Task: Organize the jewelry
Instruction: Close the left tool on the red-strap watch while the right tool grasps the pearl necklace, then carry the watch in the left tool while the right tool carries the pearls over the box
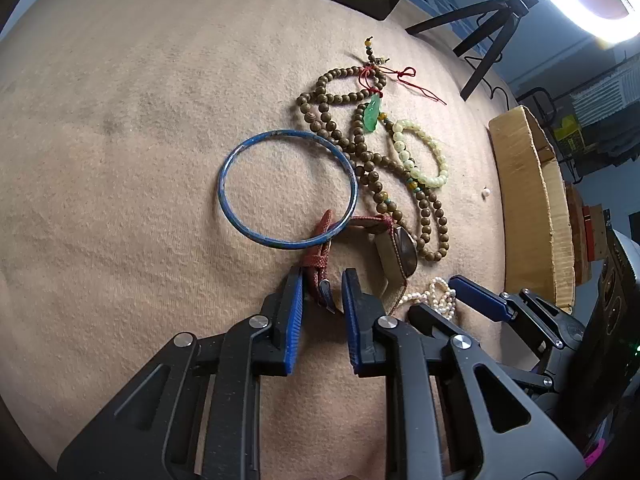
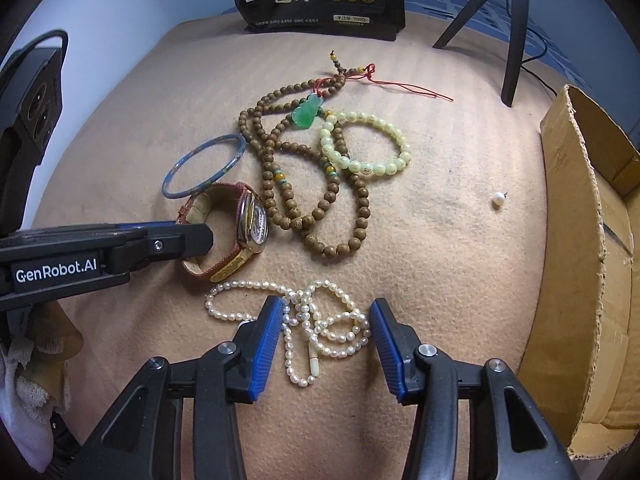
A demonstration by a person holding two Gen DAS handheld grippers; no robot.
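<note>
Two pickups starting: left gripper (image 1: 322, 290) narrow around the watch strap (image 1: 318, 276), right gripper (image 2: 323, 322) half-open straddling pearls (image 2: 320, 316); squeeze next.

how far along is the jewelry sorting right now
Nothing looks sorted yet: every piece lies loose on the tan cloth. In hand: the left tongs straddle the watch strap, and the right tongs straddle the pearl necklace, neither lifted. Left: the blue bangle, wooden bead strand, pale bead bracelet, green pendant and stray pearl.
</note>
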